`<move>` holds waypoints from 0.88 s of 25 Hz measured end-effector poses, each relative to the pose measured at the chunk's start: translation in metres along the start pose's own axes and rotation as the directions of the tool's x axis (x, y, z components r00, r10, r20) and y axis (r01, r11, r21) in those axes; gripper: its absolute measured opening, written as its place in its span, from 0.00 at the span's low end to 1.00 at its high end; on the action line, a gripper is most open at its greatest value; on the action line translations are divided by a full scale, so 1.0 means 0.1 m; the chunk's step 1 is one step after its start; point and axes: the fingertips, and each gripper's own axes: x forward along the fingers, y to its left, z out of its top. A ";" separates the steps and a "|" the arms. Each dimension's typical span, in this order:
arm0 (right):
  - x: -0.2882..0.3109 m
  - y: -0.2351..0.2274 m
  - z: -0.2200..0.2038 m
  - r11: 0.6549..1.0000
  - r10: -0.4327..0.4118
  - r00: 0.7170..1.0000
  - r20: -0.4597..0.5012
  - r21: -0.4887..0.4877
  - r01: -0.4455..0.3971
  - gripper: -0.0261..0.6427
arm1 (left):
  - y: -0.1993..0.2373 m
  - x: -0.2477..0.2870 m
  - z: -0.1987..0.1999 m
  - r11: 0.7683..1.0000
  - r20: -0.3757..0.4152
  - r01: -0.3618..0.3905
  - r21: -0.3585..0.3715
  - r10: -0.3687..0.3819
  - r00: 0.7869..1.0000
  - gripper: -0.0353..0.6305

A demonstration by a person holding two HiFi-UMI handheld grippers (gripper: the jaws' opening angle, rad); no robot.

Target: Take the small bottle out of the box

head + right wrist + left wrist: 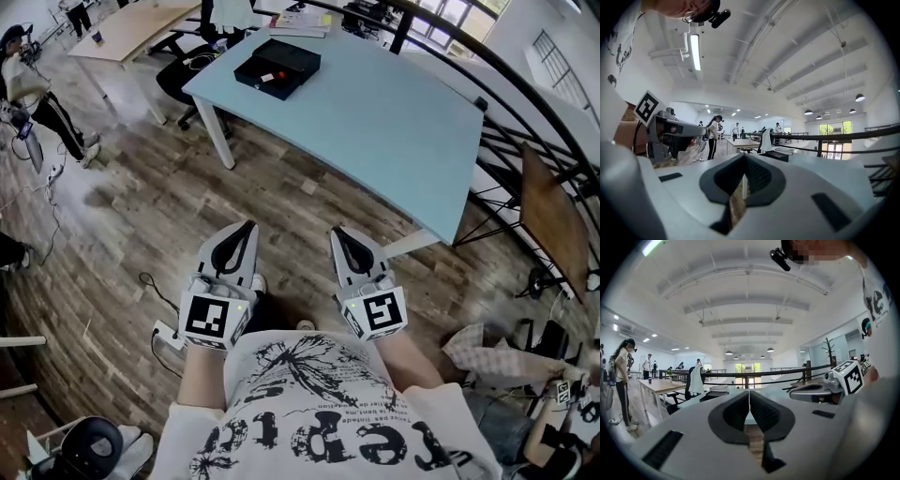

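**Both grippers closed and empty, bottle well out of reach**

I had the left gripper (246, 230) and the right gripper (339, 236) held close in front of the body over the wooden floor (141, 206). Each had its jaws pressed together with nothing between them. The black box (277, 67) sat near the far corner of the pale blue worktop (375, 122), well apart from both grippers. A small red spot (269, 77) lay inside it. I took that to be the small bottle or its cap, though it was too small to be sure.

I judged the bottle to be light and stiff, probably smooth-sided and round, so it might roll or slip out of a loose grip. The box walls looked low but would still block a sideways approach. I reckoned the better way was to come down from above with the jaws wide and close across the body just under the cap. The other gripper could steady the box, which seemed light enough to slide or lift along with the bottle.

Only the head view showed into the box and gave the gap between it and the grippers. The two gripper views looked level across the room, so the worktop appeared nearly edge-on and the inside of the box was hidden. Those views did settle that the pads met, and each one showed the other gripper alongside.
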 end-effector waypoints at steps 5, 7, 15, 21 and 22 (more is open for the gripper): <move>0.74 0.01 0.05 1.000 -0.029 1.000 -0.009 0.001 0.029 0.06 | 0.69 0.31 0.02 1.000 0.014 0.015 -0.011 -0.015 1.000 0.09; 1.08 0.04 0.10 0.999 -0.043 0.999 -0.012 -0.002 0.043 0.06 | 1.02 0.44 0.03 1.000 0.014 0.023 -0.018 -0.023 1.000 0.09; 2.32 0.13 0.29 0.995 -0.104 0.994 -0.031 0.001 0.104 0.06 | 2.21 0.92 0.08 0.997 -0.007 0.078 -0.025 -0.078 0.997 0.09; 3.02 0.09 0.29 0.996 -0.092 0.995 -0.045 -0.012 0.092 0.06 | 2.72 1.29 -0.01 0.996 -0.043 0.085 -0.024 -0.086 0.995 0.09; 3.12 0.04 0.27 0.996 -0.093 0.995 -0.048 -0.010 0.092 0.06 | 2.79 1.37 -0.03 0.996 -0.049 0.086 -0.022 -0.087 0.995 0.09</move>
